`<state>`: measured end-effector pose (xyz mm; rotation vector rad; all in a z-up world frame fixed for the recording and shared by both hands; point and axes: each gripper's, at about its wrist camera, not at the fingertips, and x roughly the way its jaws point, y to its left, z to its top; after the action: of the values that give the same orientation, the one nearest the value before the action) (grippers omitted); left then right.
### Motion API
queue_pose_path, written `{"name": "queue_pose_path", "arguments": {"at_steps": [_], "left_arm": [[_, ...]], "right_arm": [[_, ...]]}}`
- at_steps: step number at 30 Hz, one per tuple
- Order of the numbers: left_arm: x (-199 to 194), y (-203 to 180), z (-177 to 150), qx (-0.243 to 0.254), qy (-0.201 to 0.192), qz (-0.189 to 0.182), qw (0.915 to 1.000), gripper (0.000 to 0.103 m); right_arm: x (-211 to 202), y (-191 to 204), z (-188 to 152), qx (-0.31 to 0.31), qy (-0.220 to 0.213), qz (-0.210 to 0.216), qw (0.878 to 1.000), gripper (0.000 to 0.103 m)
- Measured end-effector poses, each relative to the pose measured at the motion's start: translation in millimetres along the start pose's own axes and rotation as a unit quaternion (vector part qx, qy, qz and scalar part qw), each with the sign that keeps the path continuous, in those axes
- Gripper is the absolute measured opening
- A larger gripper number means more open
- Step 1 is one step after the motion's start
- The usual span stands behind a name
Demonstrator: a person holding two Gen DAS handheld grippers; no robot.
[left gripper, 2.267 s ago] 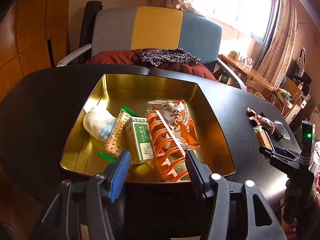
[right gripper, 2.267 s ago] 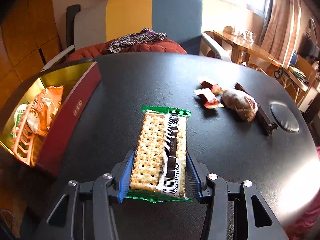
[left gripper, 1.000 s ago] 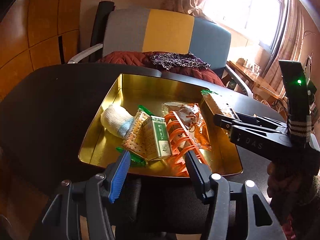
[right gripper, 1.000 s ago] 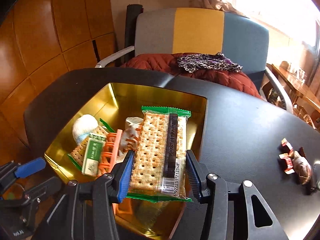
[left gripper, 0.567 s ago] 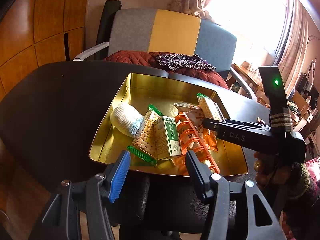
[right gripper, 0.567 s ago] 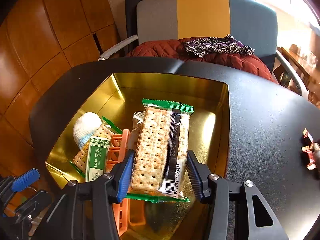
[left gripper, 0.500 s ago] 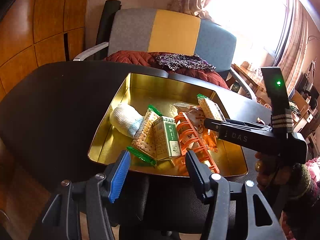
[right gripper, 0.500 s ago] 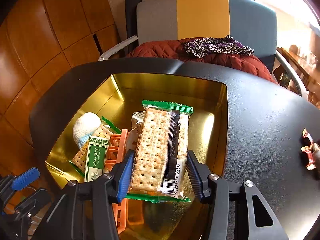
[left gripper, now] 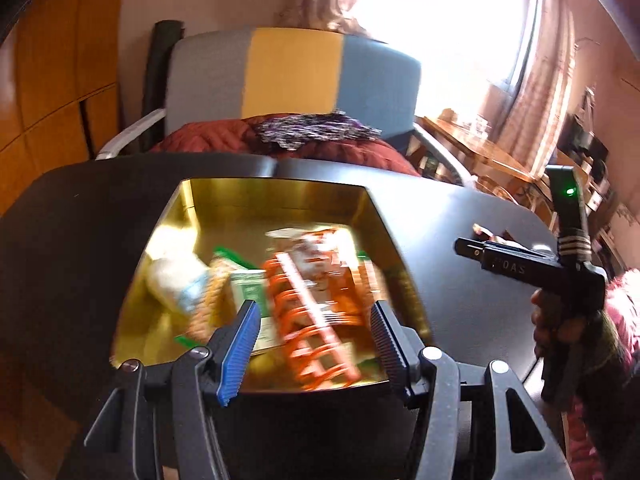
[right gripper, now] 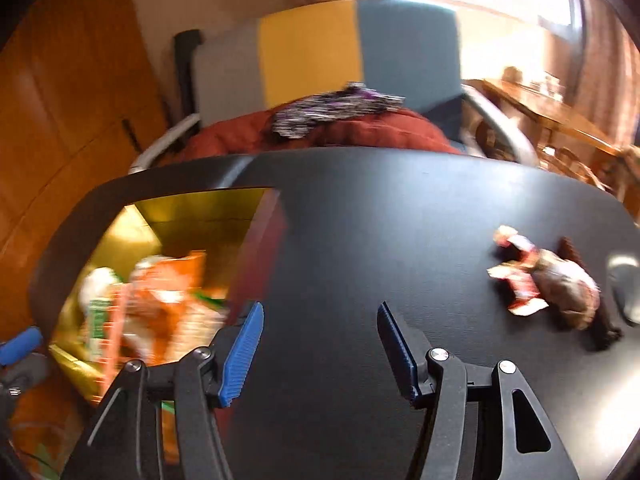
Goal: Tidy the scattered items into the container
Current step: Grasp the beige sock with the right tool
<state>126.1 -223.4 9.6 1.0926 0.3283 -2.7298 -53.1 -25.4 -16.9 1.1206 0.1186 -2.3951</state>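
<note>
The gold tin (left gripper: 276,196) sits on the black table (left gripper: 80,220) and holds a white sock, cracker packs, a green box and an orange rack (left gripper: 316,320), all blurred. My left gripper (left gripper: 312,344) is open and empty over the tin's near edge. My right gripper (right gripper: 320,344) is open and empty above bare table to the right of the tin (right gripper: 188,208). It also shows in the left wrist view (left gripper: 468,246). Red candy wrappers (right gripper: 516,276) and a brown wrapped item (right gripper: 568,288) lie on the table at the right.
A grey, yellow and blue chair (left gripper: 292,76) with a red cushion and patterned cloth stands behind the table. A round grey insert (right gripper: 624,284) is set in the tabletop at the far right. A wooden side table (left gripper: 480,152) stands by the window.
My right gripper has opened and let go of the cracker pack over the tin, then swung right, out over the table. The left gripper has stayed open by the tin.
</note>
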Motion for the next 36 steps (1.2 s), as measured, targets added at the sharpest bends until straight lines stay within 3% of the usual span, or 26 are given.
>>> {"name": "queue_pose_path", "arguments": {"at_steps": [9,14,19,24,36], "left_arm": [[30.3,-80.1,22.8,0.071,0.027,-0.063,0.9951,0.058],[54.7,-125.5,37.3,0.095,0.047,-0.093,0.9900,0.058],[84.1,-162.8,54.4,0.103,0.062,-0.109,0.9867,0.058],[125.4,-197.0,70.2,0.110,0.081,-0.113,0.9842,0.058],[215.6,-271.3,79.0,0.134,0.143,-0.131,0.9718,0.058]], "right_arm": [[2.2,-149.3,22.0,0.040,-0.003,-0.147,0.988,0.061],[31.9,-195.3,33.8,0.026,0.041,-0.153,0.987,0.060],[54.4,-211.1,22.0,0.012,0.088,-0.135,0.987,0.056],[36.5,-208.8,-6.5,0.018,0.082,-0.095,0.992,0.044],[-27.3,-177.9,-86.7,0.019,0.065,-0.081,0.994,0.047]]}}
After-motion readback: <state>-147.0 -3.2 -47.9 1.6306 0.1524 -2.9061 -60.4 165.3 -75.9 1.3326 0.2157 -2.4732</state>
